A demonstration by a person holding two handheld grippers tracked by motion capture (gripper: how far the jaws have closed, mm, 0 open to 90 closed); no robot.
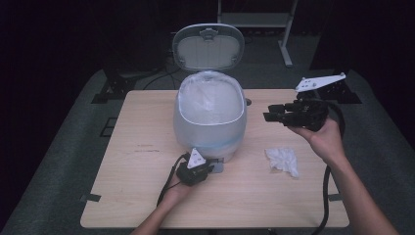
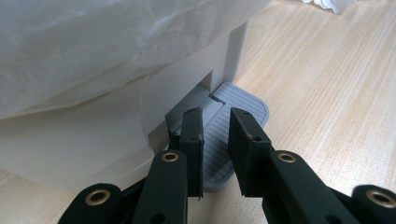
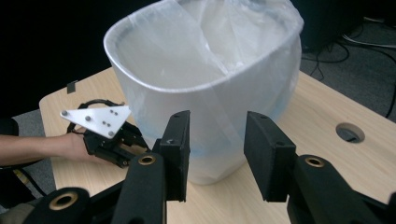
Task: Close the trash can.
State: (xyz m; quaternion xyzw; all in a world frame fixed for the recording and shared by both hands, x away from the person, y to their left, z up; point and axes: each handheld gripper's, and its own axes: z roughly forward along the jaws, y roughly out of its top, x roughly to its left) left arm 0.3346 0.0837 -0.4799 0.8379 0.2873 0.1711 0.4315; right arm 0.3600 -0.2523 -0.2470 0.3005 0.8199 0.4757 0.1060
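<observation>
Pedal bin [image 1: 209,120] sits mid-table, lid [image 1: 209,46] tipped up behind it, thin clear liner bag [image 3: 224,51] folded over the rim. My left gripper [image 2: 215,140] is low at the bin's front, fingers slightly parted, gripping nothing, tips resting on or just over the ribbed grey pedal [image 2: 238,112]; I judge it's pressing the pedal down. My right gripper [image 3: 217,154] hovers to the bin's right, fingers wide apart and empty, pointed at the bin wall. Crumpled white tissue [image 1: 283,160] lies on the pale wood table [image 1: 137,166], below and nearer that right hand [image 1: 323,139]; its long axis runs roughly toward me. Likely next pick.
</observation>
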